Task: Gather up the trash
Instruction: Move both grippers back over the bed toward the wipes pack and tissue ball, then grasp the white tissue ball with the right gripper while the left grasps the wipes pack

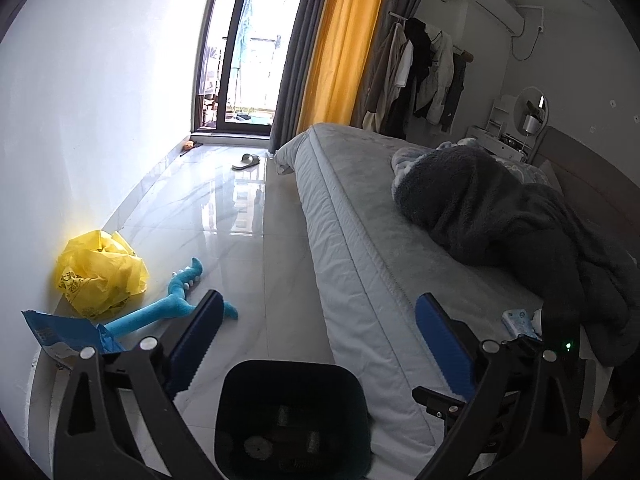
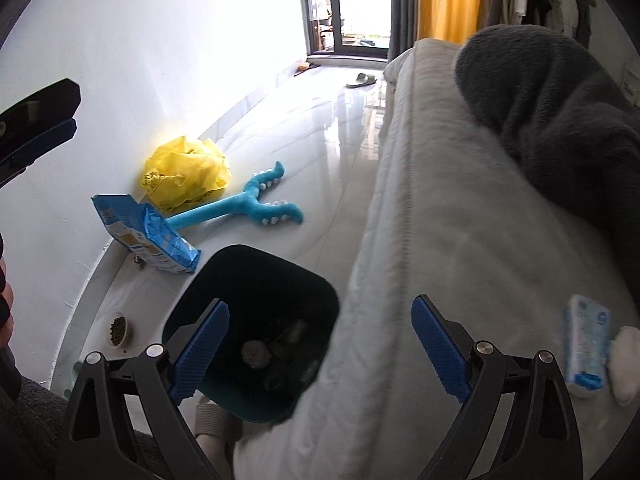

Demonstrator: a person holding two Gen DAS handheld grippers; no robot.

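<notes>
Left wrist view: left gripper (image 1: 316, 340) being held over dark square plastic bin (image 1: 292, 412) on floor beside bed (image 1: 360, 240), jaws spread, nothing between. Crumpled yellow plastic bag (image 1: 100, 272) lying against wall, likely next trash; approach should be made low, folds being pinched.

Right wrist view: right gripper (image 2: 320, 348) jaws spread, empty. Bin holding scraps. Blue snack packet (image 2: 144, 236) lying near bag; blue plush toy (image 2: 240, 204) should be left.

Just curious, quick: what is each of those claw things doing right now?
Left gripper: open, holding nothing.
Right gripper: open, holding nothing, above the bin.
</notes>
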